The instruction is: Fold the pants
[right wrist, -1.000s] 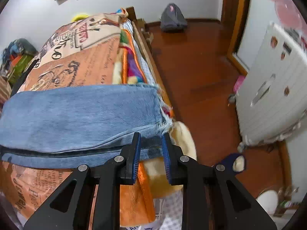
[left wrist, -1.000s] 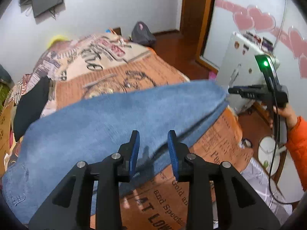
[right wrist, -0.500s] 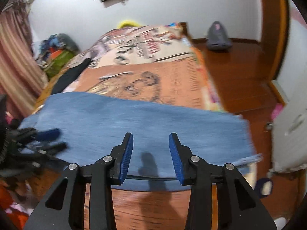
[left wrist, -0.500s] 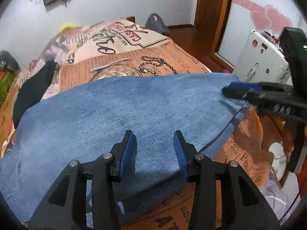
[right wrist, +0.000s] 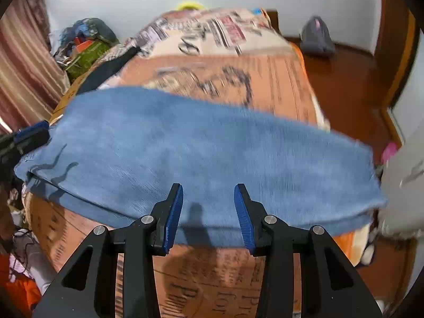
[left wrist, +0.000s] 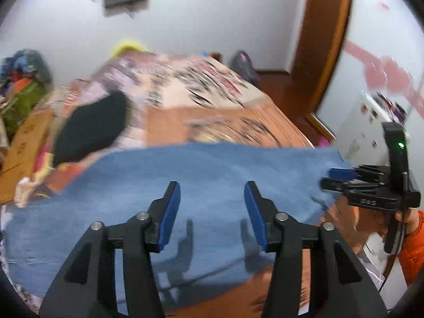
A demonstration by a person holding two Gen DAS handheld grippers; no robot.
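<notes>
Blue denim pants (right wrist: pixel 206 156) lying lengthwise-folded across orange printed bedspread (right wrist: pixel 275 79). Left gripper (left wrist: pixel 212 213) and right gripper (right wrist: pixel 208 214) both spread apart, empty. Better to pinch both layers at 3 o'clock hem.

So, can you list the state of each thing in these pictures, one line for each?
jeans: folded lengthwise, lying flat across the bed, not held.
left gripper: open, fingers spread above the jeans, holding nothing.
right gripper: open, above the near edge of the jeans, holding nothing.
bed cover: spread under the jeans.
black garment: lying loose on the bed beyond the jeans.
</notes>
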